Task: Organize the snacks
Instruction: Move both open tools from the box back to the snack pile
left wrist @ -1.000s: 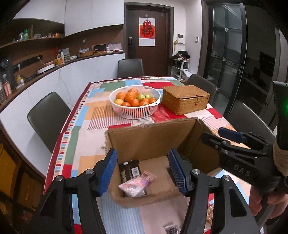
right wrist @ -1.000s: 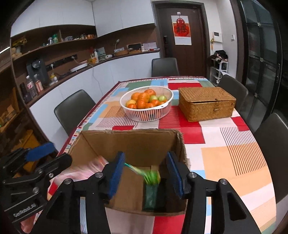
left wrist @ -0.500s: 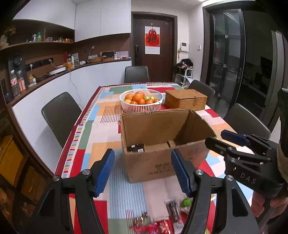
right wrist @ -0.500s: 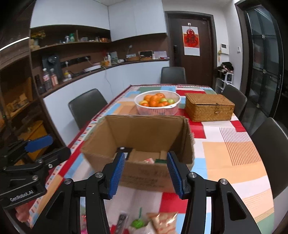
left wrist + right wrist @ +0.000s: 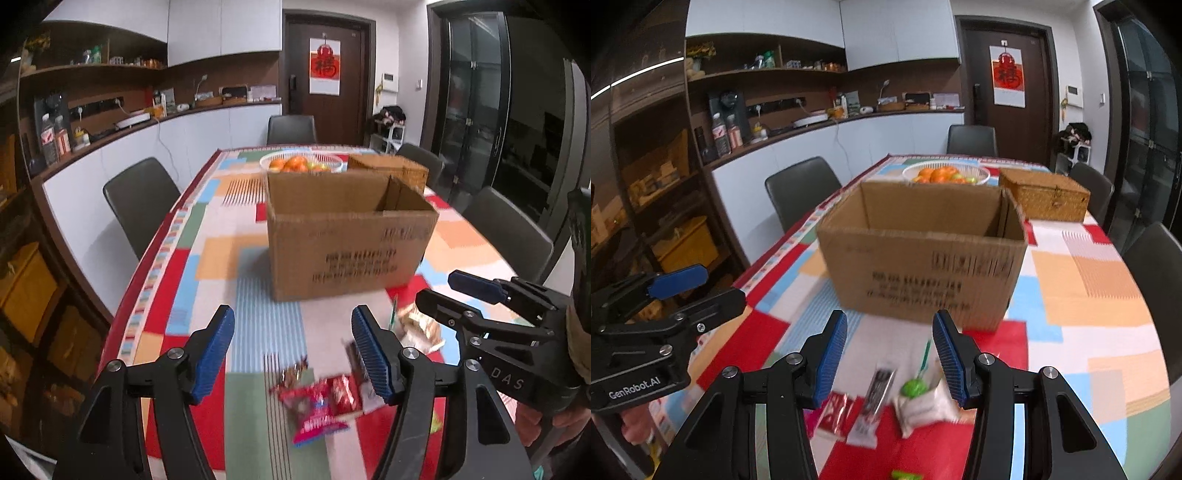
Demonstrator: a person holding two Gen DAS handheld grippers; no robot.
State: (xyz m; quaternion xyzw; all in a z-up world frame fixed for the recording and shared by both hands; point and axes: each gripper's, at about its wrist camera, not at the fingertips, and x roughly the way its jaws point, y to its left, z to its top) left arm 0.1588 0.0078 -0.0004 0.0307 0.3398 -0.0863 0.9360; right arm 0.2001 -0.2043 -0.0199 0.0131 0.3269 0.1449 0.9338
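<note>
Both tongs hover over the near end of the table (image 5: pixel 258 236) with their blue pads spread apart and nothing between them: the left tongs (image 5: pixel 293 354) above a red snack packet (image 5: pixel 314 406), the right tongs (image 5: pixel 889 360) above a dark snack bar (image 5: pixel 875 395) and a pale pouch (image 5: pixel 927 404) beside a green candy (image 5: pixel 913 388). The loose snacks lie on the patchwork cloth, just in front of the open cardboard box (image 5: pixel 923 273). Behind the box stand a fruit basket (image 5: pixel 945 174) and a wicker case (image 5: pixel 1045 197).
</note>
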